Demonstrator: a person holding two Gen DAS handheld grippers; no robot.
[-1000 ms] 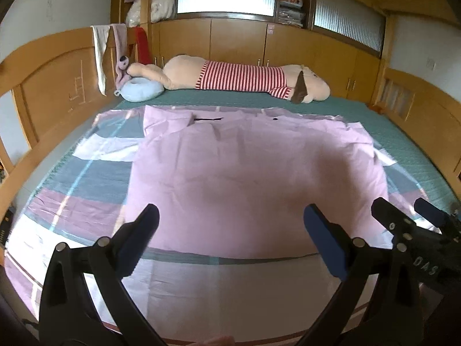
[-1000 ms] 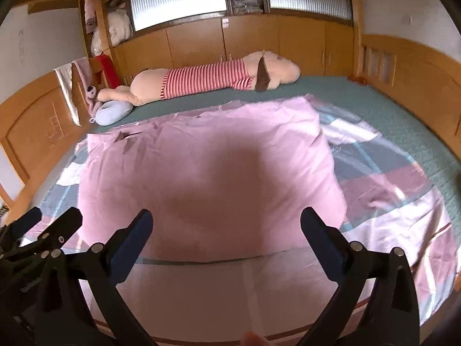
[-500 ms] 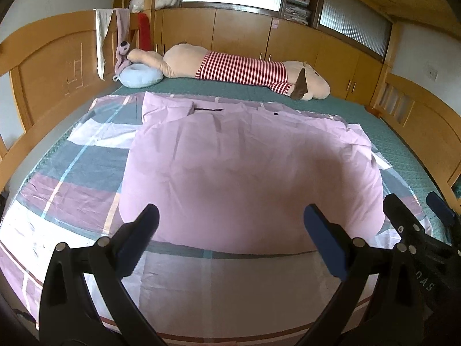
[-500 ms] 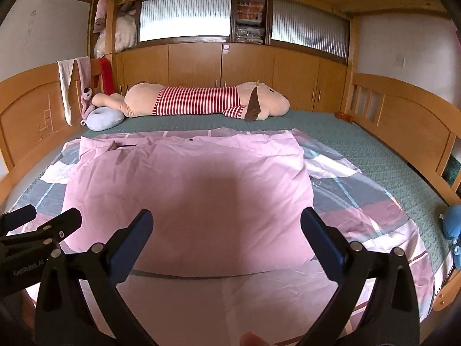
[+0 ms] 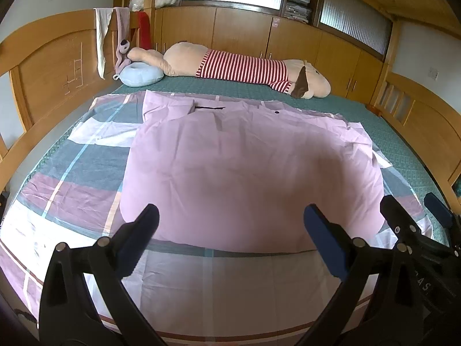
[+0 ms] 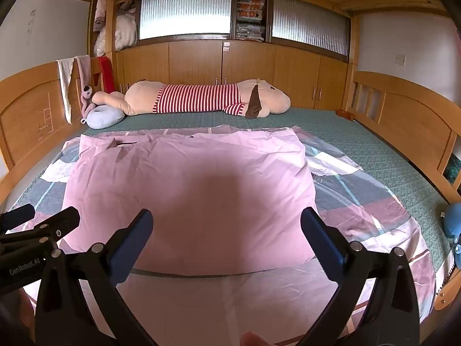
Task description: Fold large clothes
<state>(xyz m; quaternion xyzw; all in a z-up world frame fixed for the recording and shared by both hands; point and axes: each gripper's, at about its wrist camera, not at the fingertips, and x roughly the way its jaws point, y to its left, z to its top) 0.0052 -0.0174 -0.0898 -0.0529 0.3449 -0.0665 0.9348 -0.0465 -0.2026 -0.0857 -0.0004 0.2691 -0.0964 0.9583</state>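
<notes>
While both tools hang above the near end of the bed, the left gripper (image 5: pixel 229 216) has its blue-padded fingers spread wide with nothing between them, and the right gripper (image 6: pixel 226 220) is spread just as wide and just as bare. Each shows at the edge of the other's view, so they sit side by side, a little apart.

A pink garment (image 5: pixel 247 167) lies flat in the middle of the bed on a checked sheet (image 5: pixel 72 170) of grey, pink and white blocks. Its near hem runs straight across just beyond the fingertips; its far edge, with a dark slit and a small dark button, stops short of the green mattress cover (image 6: pixel 360 144). To the left of the garment the sheet lies open and mostly smooth up to the wooden headboard (image 5: pixel 49 80); to the right a wide strip of sheet and green cover runs to the wooden side rail (image 6: pixel 403 115). The near strip of sheet between hem and bed edge is bare.

Along the far edge lies a long plush toy (image 6: pixel 201 98) in a red-and-white striped shirt, with a pale blue ring cushion (image 6: pixel 103 116) at its left end. Behind it, wooden cupboards (image 6: pixel 245 63) stand shut; open shelves above hold stacked bundles, too small to tell apart
</notes>
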